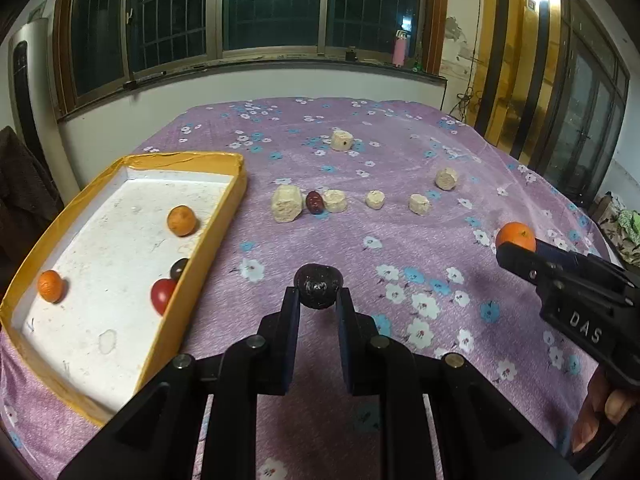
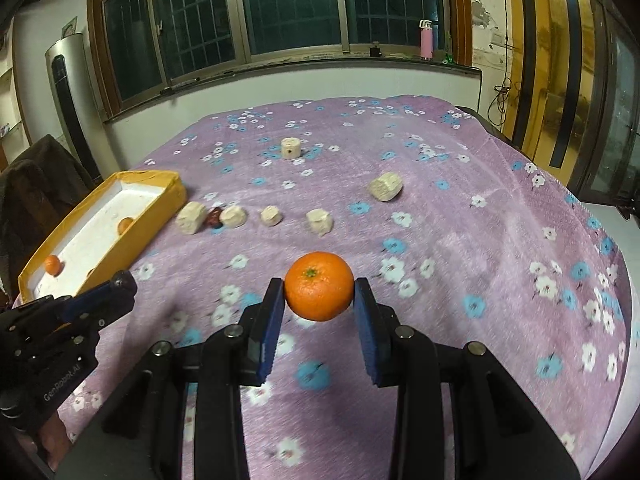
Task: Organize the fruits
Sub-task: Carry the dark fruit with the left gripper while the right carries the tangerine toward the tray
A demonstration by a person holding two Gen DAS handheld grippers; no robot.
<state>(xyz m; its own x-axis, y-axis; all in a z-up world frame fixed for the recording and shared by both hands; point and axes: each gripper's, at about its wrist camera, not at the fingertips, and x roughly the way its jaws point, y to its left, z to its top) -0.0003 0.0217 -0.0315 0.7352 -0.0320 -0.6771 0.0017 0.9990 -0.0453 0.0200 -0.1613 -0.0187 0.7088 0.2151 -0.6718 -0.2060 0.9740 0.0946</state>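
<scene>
Two hand-held grippers (image 1: pixel 318 294) (image 2: pixel 319 298) grip dark fruit (image 1: pixel 318 286), orange (image 2: pixel 319 297) over floral cloth (image 1: pixel 400 248).

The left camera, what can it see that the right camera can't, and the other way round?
Only the left view shows the dark fruit pinched in the left gripper, plus the red fruit in the box.

Only the right view shows the whole orange squeezed in the right gripper; the left view catches just part of it.

Both show the yellow box with two small oranges inside, the pale chunks, a red date and the flowery purple cloth.
</scene>
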